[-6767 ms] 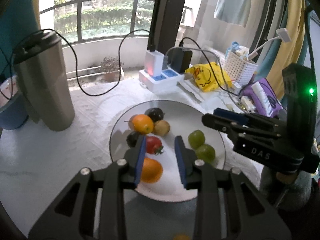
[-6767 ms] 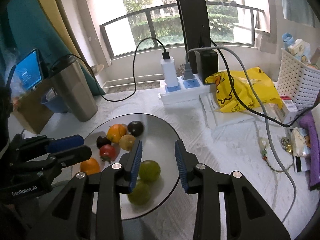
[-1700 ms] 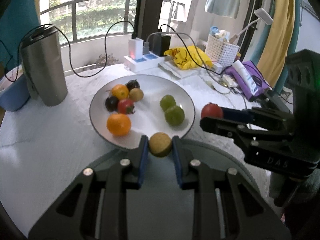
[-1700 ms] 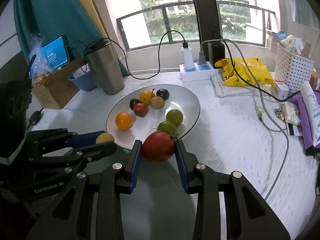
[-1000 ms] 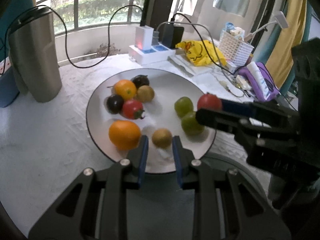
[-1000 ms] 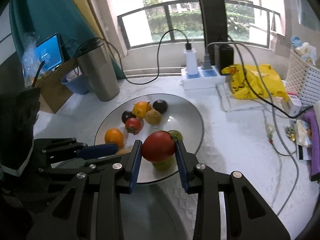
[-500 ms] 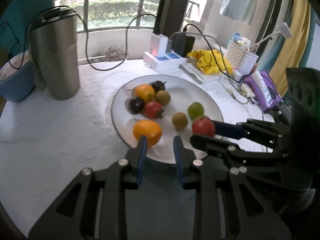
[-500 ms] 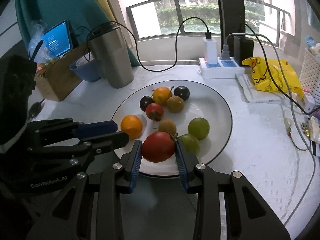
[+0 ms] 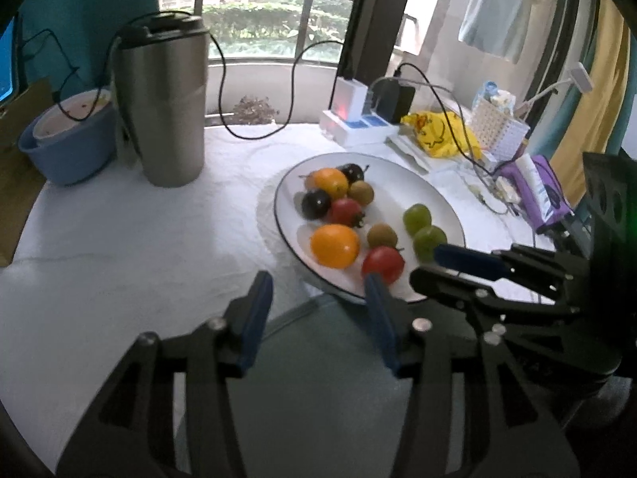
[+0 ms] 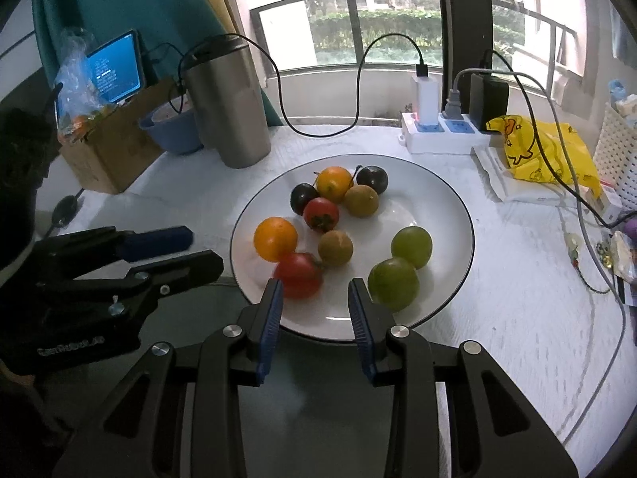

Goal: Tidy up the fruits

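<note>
Your right gripper (image 10: 315,283) hangs over the near rim of the plate (image 10: 418,191). Its fingers stand a little apart with nothing between them. The large red tomato (image 10: 298,275) rests on the plate just beyond the tip of the left-hand finger. It lies ahead and slightly to the left, not in the gap. It is nearly round, so it has no long axis to line up with. What matters is the sideways offset: you would need to shift left before reaching forward to pick it up again.

The tomato is boxed in. The orange (image 10: 275,239) is just behind it on the left and the brown fruit (image 10: 335,247) just behind it on the right. The nearer green fruit (image 10: 393,283) lies just to the right of the right-hand finger.

Your left gripper (image 9: 317,277) is back over the bench (image 9: 119,239), short of the plate's near-left rim. Its fingers have just been opening and hold nothing. From that view, every fruit lies ahead and to the right.

The right hand is clearly nearer the near-rim fruit. The left hand looks better placed for the orange and for the cluster around the smaller tomato (image 10: 321,214).
</note>
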`<state>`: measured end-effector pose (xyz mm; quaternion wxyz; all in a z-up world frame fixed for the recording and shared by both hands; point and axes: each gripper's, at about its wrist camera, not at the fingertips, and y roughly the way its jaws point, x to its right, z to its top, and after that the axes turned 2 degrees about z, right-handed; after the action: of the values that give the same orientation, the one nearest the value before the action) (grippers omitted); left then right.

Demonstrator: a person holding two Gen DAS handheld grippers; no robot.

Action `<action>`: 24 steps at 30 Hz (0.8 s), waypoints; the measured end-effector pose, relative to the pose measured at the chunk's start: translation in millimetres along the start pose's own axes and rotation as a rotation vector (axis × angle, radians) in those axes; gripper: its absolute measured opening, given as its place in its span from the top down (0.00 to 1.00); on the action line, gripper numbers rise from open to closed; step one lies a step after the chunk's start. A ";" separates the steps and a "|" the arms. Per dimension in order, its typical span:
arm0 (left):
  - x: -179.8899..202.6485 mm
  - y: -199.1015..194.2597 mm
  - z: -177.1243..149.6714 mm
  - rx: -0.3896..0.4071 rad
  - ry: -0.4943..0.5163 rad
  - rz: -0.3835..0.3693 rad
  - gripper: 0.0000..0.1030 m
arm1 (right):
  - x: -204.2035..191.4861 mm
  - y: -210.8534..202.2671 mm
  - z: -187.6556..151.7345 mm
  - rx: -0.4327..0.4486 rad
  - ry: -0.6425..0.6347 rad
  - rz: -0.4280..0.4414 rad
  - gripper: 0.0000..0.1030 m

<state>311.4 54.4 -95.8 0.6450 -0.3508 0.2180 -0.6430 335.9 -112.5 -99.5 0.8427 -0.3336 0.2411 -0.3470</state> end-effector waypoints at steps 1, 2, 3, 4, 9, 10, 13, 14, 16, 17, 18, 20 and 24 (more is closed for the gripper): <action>-0.6 -2.7 -0.4 0.005 0.000 0.001 0.52 | -0.9 -1.6 0.2 0.002 -0.001 -0.001 0.65; -0.9 -5.6 -0.8 0.008 0.000 0.001 0.52 | -2.9 -3.9 0.1 0.004 -0.002 -0.004 0.65; -1.1 -8.6 -1.4 0.012 0.000 0.001 0.52 | -4.4 -6.0 -0.1 0.006 -0.004 -0.006 0.65; -1.0 -11.8 -2.1 0.016 0.000 0.002 0.52 | -5.7 -8.0 -0.5 0.008 -0.006 -0.008 0.65; -1.4 -28.3 -6.6 0.038 0.001 0.007 0.50 | -16.1 -21.8 -2.6 0.024 -0.015 -0.021 0.65; -1.7 -32.3 -8.0 0.043 0.000 0.007 0.50 | -18.3 -24.3 -3.1 0.027 -0.017 -0.023 0.65; -2.5 -44.3 -12.7 0.059 -0.003 0.007 0.49 | -26.0 -33.4 -6.0 0.036 -0.026 -0.030 0.65; -2.4 -48.1 -14.1 0.063 -0.004 0.007 0.49 | -29.2 -37.2 -7.2 0.039 -0.030 -0.032 0.65; -2.6 -55.8 -17.1 0.072 -0.007 0.008 0.48 | -33.5 -43.1 -9.0 0.045 -0.033 -0.034 0.65; -2.5 -60.3 -18.7 0.077 -0.008 0.009 0.47 | -37.2 -47.6 -10.1 0.051 -0.036 -0.035 0.65; -2.4 -65.6 -20.6 0.084 -0.008 0.010 0.44 | -39.7 -50.6 -11.1 0.055 -0.039 -0.035 0.65; -1.4 -74.9 -24.0 0.097 -0.009 0.010 0.41 | -46.2 -58.6 -14.6 0.065 -0.045 -0.036 0.65; 0.9 -92.8 -32.6 0.117 -0.009 0.015 0.40 | -55.4 -71.5 -19.6 0.081 -0.055 -0.035 0.65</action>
<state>224.8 54.7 -49.1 0.6700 -0.3137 0.1798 -0.6483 257.5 -117.2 -50.6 0.8556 -0.3127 0.1978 -0.3620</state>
